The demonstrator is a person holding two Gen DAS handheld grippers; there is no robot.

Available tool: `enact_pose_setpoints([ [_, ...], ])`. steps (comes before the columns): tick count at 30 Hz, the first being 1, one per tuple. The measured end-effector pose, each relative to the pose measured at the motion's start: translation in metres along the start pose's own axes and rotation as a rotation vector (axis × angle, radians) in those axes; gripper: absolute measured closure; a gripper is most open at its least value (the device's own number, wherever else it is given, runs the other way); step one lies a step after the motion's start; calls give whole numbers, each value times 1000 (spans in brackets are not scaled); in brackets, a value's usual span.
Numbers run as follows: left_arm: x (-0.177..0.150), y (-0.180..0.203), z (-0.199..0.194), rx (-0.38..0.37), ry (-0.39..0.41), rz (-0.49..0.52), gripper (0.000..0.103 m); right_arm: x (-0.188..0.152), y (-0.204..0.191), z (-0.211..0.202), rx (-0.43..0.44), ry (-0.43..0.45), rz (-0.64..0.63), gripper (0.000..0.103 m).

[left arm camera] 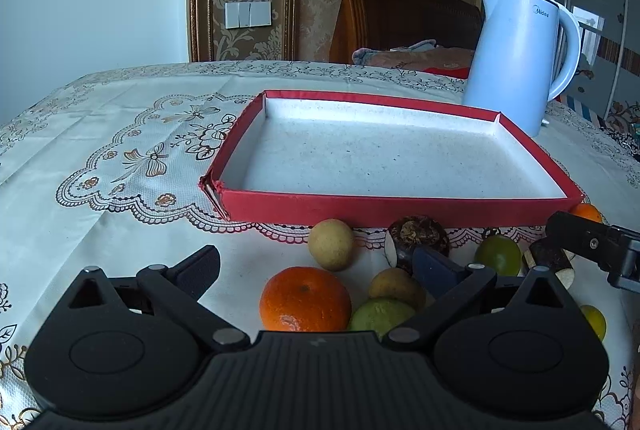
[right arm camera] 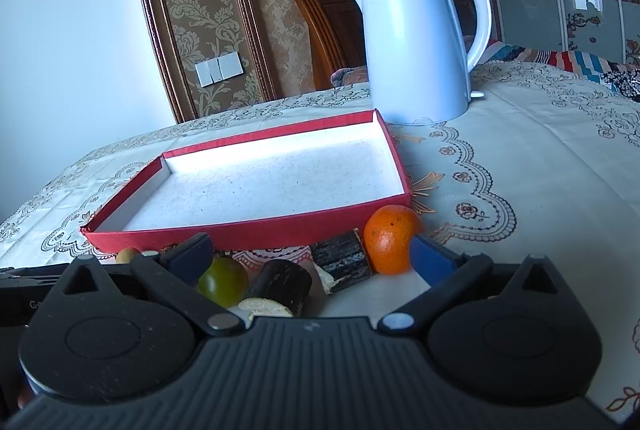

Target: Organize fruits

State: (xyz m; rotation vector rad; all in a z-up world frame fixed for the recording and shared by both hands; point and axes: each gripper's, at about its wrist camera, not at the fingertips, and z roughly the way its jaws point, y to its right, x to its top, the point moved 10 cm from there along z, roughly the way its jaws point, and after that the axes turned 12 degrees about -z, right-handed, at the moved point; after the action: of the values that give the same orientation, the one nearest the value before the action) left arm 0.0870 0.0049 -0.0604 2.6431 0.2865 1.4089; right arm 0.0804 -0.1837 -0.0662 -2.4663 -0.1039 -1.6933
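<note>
A shallow red box (left arm camera: 400, 209) with a white inside lies empty on the table; it also shows in the right wrist view (right arm camera: 224, 232). Fruit lies loose in front of it. In the left wrist view, an orange (left arm camera: 305, 300), a yellow-brown fruit (left arm camera: 331, 244), a green fruit (left arm camera: 380, 314) and a dark cut piece (left arm camera: 418, 236) lie between or just past my open left gripper (left arm camera: 316, 270). My right gripper (right arm camera: 312, 254) is open above a green fruit (right arm camera: 223, 281), dark cut pieces (right arm camera: 282, 286) and an orange (right arm camera: 390, 240). It also shows at the right of the left wrist view (left arm camera: 592, 242).
A pale blue electric kettle (left arm camera: 520, 57) stands behind the box's far right corner; it also shows in the right wrist view (right arm camera: 416, 45). A patterned cloth (right arm camera: 540, 157) covers the table. A wooden chair back (left arm camera: 392, 21) stands beyond the far edge.
</note>
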Motion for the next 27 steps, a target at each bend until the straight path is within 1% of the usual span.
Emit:
enact_pose_setpoints([
  [6, 0, 0, 1, 2, -4, 0, 0, -1, -3, 1, 5, -8, -17, 0],
  [8, 0, 0, 0, 1, -5, -5, 0, 0, -4, -1, 3, 3, -18, 0],
  [13, 0, -1, 0, 1, -6, -9, 0, -1, 6, -12, 19, 28, 32, 0],
  [18, -1, -2, -2, 2, -5, -15, 0, -7, 14, -24, 28, 12, 42, 0],
  [21, 0, -4, -1, 2, -7, -27, 0, -14, 13, -34, 33, -4, -16, 0],
  [24, 0, -5, -1, -1, -10, -29, 0, -20, 9, -47, 7, 16, -97, 0],
  [27, 0, -6, -4, -7, -9, -30, 0, -23, 5, -56, 2, 32, -141, 0],
])
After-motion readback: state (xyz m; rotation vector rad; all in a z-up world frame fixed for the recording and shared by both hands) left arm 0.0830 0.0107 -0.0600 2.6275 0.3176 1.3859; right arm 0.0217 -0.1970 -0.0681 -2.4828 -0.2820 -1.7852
